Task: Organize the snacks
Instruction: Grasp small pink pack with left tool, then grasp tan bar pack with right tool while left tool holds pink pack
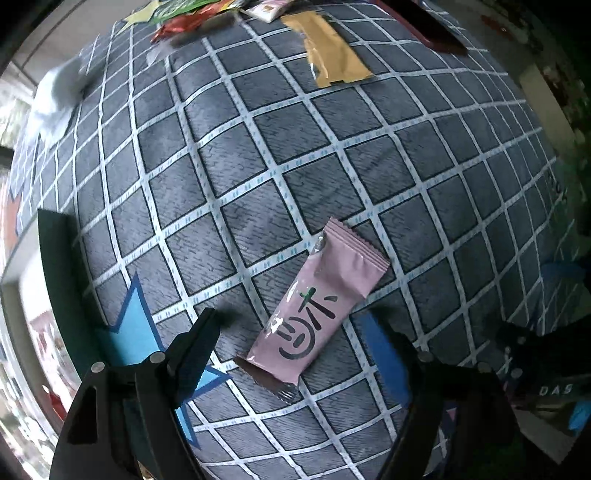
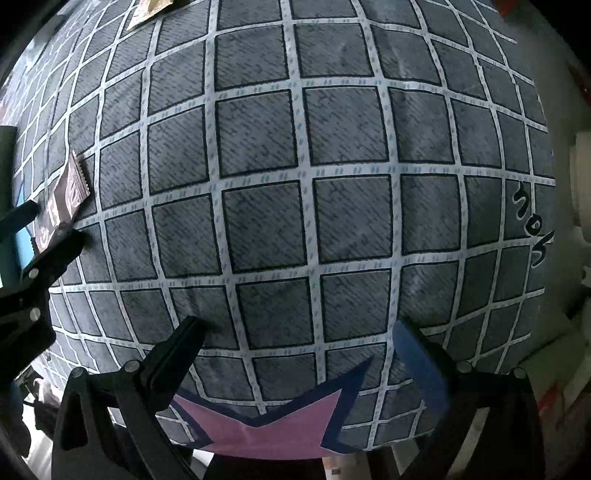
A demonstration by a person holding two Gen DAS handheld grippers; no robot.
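A pink snack packet (image 1: 314, 306) with a dark smiley print lies flat on the checked tablecloth (image 1: 258, 155), between the fingers of my open left gripper (image 1: 291, 325). Its near end sits between the fingertips; nothing is gripped. A blue star marker (image 1: 136, 332) lies under the left finger. My right gripper (image 2: 299, 332) is open and empty above bare cloth, with a pink star marker (image 2: 273, 428) just below it. The same packet (image 2: 64, 199) shows at the far left of the right wrist view, beside the left gripper's fingers (image 2: 55, 254).
A gold-brown packet (image 1: 328, 55) lies at the far side of the cloth. A pile of red, green and yellow packets (image 1: 192, 14) sits at the top edge, next to a dark red tray rim (image 1: 424, 26). The table edge runs along the right.
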